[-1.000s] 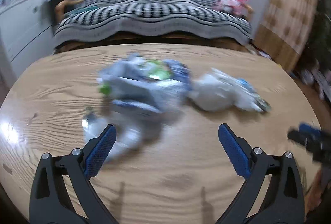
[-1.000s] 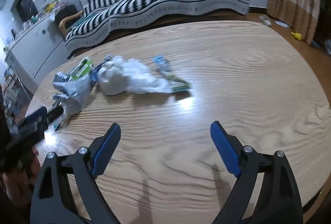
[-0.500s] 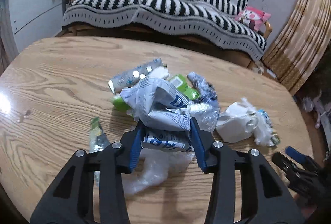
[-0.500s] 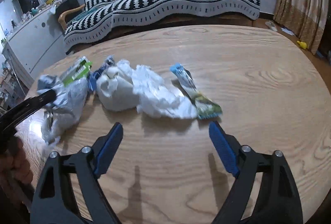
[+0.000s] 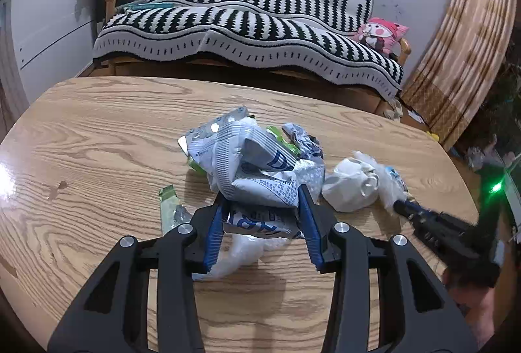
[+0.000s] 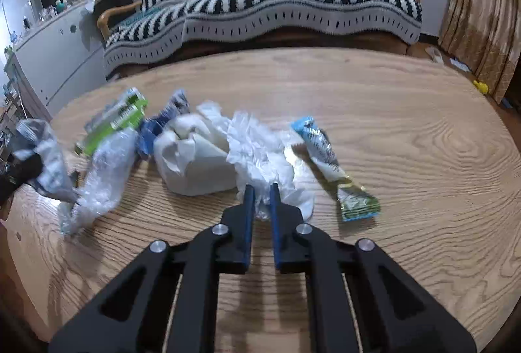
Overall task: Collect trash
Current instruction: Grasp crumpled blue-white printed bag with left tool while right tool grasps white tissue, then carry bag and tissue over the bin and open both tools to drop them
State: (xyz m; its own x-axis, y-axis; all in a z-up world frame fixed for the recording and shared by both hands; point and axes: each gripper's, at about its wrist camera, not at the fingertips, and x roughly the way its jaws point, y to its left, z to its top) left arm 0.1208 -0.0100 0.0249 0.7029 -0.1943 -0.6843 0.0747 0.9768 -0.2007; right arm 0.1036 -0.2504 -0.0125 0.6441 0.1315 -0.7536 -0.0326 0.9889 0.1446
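My left gripper (image 5: 260,203) is shut on a crumpled grey-white plastic wrapper (image 5: 257,170) that tops a heap of trash with a green packet (image 5: 280,138) behind it. A clear plastic bag (image 5: 241,252) hangs below it. My right gripper (image 6: 260,193) is shut on a thin crumpled white plastic bag (image 6: 260,151). A white paper wad (image 6: 192,157) lies just left of it and also shows in the left wrist view (image 5: 351,187). A blue-green snack wrapper (image 6: 332,164) lies to its right. The right gripper's tip (image 5: 403,206) reaches the white bag in the left wrist view.
All trash lies on an oval wooden table (image 5: 97,131). A small green wrapper scrap (image 5: 169,206) lies left of my left gripper. A striped sofa (image 5: 247,27) stands beyond the far edge, a white cabinet (image 5: 39,21) at the left.
My right gripper has moved forward and closed on the white plastic bag. My left gripper closed on the grey-white wrapper half a second ago and keeps hold of it.
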